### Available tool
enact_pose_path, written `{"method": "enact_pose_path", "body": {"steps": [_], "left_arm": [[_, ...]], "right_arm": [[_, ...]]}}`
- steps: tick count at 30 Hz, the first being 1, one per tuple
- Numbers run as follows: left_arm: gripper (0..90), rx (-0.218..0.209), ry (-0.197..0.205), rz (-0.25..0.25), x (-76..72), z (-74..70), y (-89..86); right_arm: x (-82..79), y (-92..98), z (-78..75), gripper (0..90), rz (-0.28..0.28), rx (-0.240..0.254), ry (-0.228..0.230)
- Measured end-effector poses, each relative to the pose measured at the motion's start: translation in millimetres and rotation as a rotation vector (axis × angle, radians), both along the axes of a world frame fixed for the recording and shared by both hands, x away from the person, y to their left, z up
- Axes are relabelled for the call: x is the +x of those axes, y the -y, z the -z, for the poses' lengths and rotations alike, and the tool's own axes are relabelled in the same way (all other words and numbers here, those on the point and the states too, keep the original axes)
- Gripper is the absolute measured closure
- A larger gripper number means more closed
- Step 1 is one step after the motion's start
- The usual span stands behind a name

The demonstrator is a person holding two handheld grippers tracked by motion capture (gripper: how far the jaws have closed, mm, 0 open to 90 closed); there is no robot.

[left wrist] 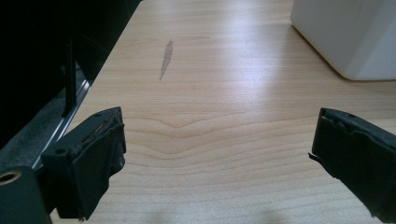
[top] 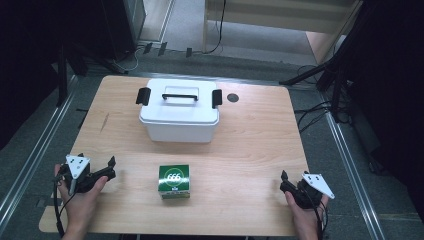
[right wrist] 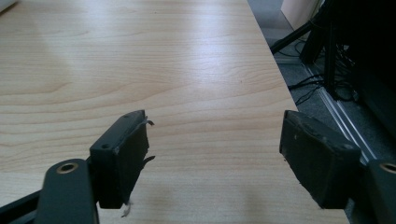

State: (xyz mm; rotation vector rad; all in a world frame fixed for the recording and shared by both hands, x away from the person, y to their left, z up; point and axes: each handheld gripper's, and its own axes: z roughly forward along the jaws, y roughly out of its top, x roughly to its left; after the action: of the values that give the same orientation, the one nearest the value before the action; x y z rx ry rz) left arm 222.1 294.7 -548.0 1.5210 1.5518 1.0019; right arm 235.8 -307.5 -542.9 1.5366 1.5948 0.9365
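Note:
A white lidded bin [top: 179, 120] with a black handle and black side latches stands at the back middle of the wooden table [top: 250, 135]. A green box [top: 174, 181] marked 666 sits near the front, between the two hands. My left gripper [top: 96, 161] rests at the front left in a hand, open, with bare wood between its jaws [left wrist: 217, 126]; a corner of the bin [left wrist: 355, 32] shows ahead to its right. My right gripper [top: 294, 176] is at the front right, also open with nothing in it [right wrist: 215, 126].
A small black round grommet [top: 233, 97] lies in the tabletop beside the bin. A grey scuff [left wrist: 166, 58] marks the wood on the left. Stand legs and cables [top: 320, 75] crowd the floor past the right edge [right wrist: 275, 79].

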Motion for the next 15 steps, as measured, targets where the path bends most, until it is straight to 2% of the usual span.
{"method": "enact_pose_path", "body": {"steps": [1,2,3,4,5,6,8,9,11,13,14,15], "left_arm": [[6.3,0.012,-0.001,-0.001,-0.3,-0.9,1.9],[8.5,0.005,-0.01,-0.012,0.0,-2.0,2.9],[12.4,-0.021,-0.006,-0.014,0.4,-3.1,3.4],[15.8,-0.021,-0.006,-0.014,0.4,-3.1,3.4],[17.0,-0.044,-0.007,0.003,3.1,-5.2,5.8],[21.2,-0.044,-0.007,0.003,3.1,-5.2,5.8],[28.4,-0.051,-0.017,0.001,8.2,-7.2,9.3],[33.4,-0.085,-0.031,0.004,13.8,-9.6,12.2],[42.4,-0.097,-0.043,0.003,19.2,-12.5,16.1],[50.0,-0.111,-0.051,0.017,25.0,-15.1,20.1],[53.5,-0.111,-0.051,0.017,25.0,-15.1,20.1],[56.7,-0.118,-0.062,0.021,31.7,-17.8,24.2]], "right_arm": [[-0.5,-1.0,-1.0,27.2,-0.006,-0.001,0.0],[-0.5,-2.2,-1.7,29.6,-0.017,-0.006,0.002],[-0.7,-3.6,-3.1,32.9,-0.026,0.004,0.0],[-0.3,-4.7,-5.3,34.1,-0.043,0.041,0.0],[0.4,-6.2,-8.1,37.4,-0.069,0.08,0.003],[0.9,-8.7,-10.9,43.0,-0.097,0.104,0.018],[2.2,-17.5,-16.5,47.5,-0.123,0.108,0.052],[3.8,-22.6,-19.6,50.7,-0.129,0.111,0.057],[8.2,-32.9,-25.3,55.4,-0.154,0.12,0.065],[14.7,-43.0,-29.4,61.3,-0.171,0.15,0.043],[14.7,-43.0,-29.4,61.3,-0.171,0.15,0.043],[21.3,-55.2,-31.7,64.9,-0.214,0.167,0.034]]}}
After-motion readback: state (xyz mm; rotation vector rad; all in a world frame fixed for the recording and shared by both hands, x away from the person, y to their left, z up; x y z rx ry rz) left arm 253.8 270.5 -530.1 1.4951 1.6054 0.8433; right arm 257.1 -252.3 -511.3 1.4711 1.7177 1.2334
